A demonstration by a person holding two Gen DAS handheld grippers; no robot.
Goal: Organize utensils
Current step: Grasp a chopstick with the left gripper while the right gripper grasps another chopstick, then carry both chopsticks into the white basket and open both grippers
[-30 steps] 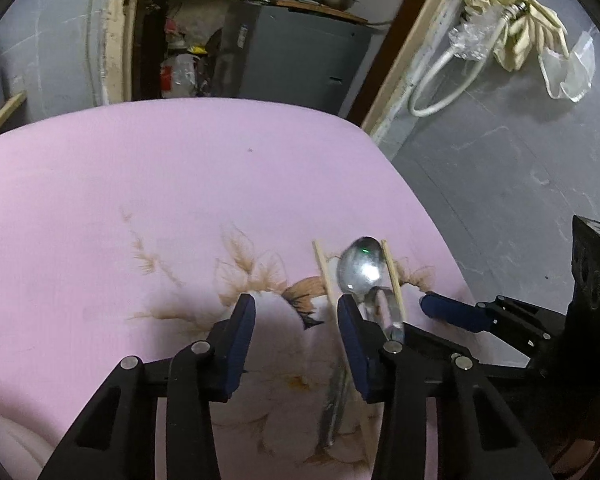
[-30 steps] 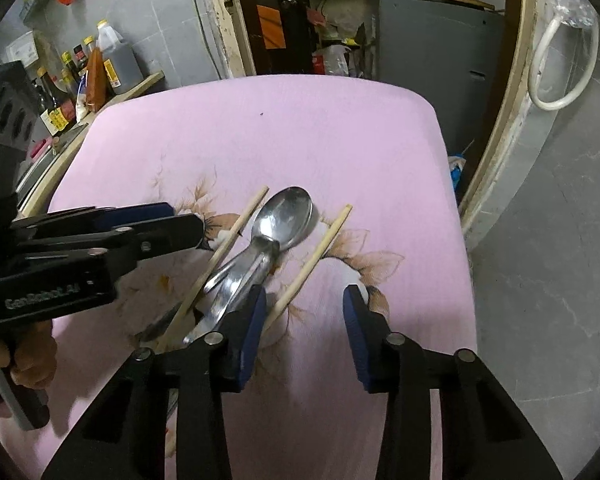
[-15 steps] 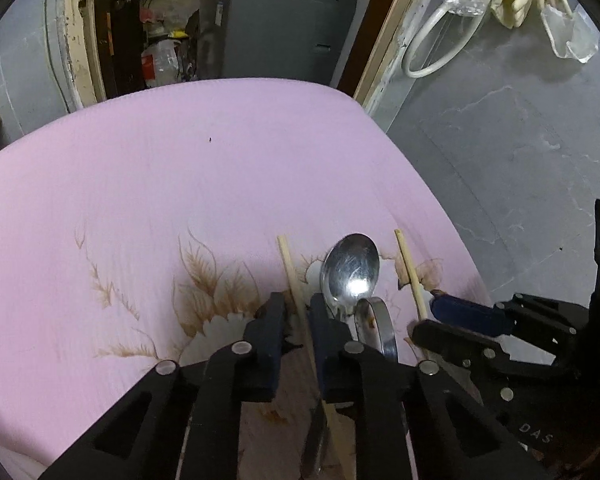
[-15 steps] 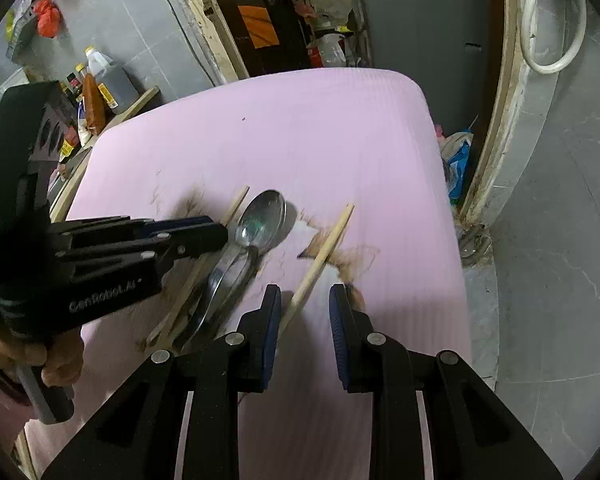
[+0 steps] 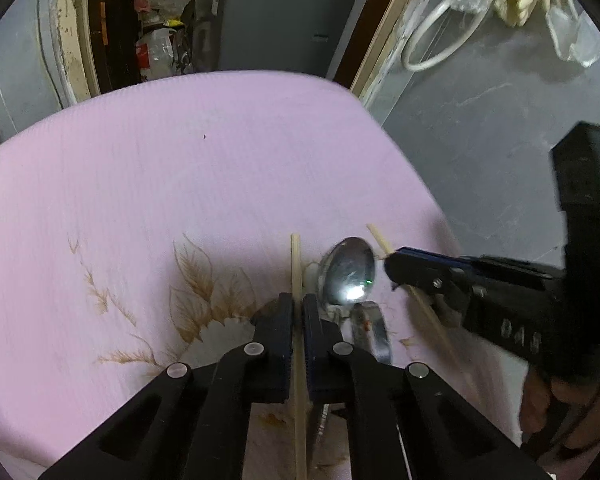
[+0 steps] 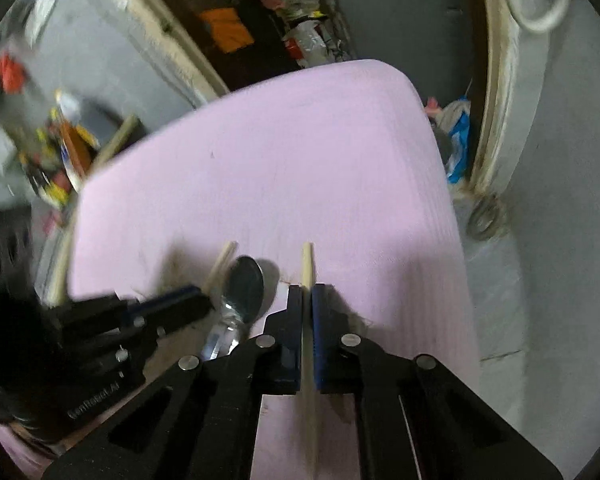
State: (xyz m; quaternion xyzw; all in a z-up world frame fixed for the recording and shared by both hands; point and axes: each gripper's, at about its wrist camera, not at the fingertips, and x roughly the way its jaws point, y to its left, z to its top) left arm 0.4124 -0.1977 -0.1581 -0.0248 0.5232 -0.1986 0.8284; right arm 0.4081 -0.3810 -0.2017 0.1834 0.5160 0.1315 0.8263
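Left tongs (image 5: 298, 304) clamped on chopstick (image 5: 296, 264), well inside cloth edge (image 5: 412, 168).

Pink cloth (image 5: 220, 184) with brown, seemingly floral print (image 5: 204, 304); silver spoon (image 5: 350, 270).

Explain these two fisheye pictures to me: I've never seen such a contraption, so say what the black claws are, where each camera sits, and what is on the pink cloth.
There is no robot here. A person holds a hand-operated two-finger gripper in each hand, and each carries a camera looking forward along its fingers.

The left wrist view shows the left gripper from behind, with the right gripper coming in from the side. The right wrist view shows the same scene from the other tool.

On the pink cloth, printed with brown flowers, lie a metal spoon and two wooden chopsticks, one on each side of it.

Each gripper is shut on a chopstick: the left on the left chopstick, the right on the right chopstick. The spoon lies untouched between them.
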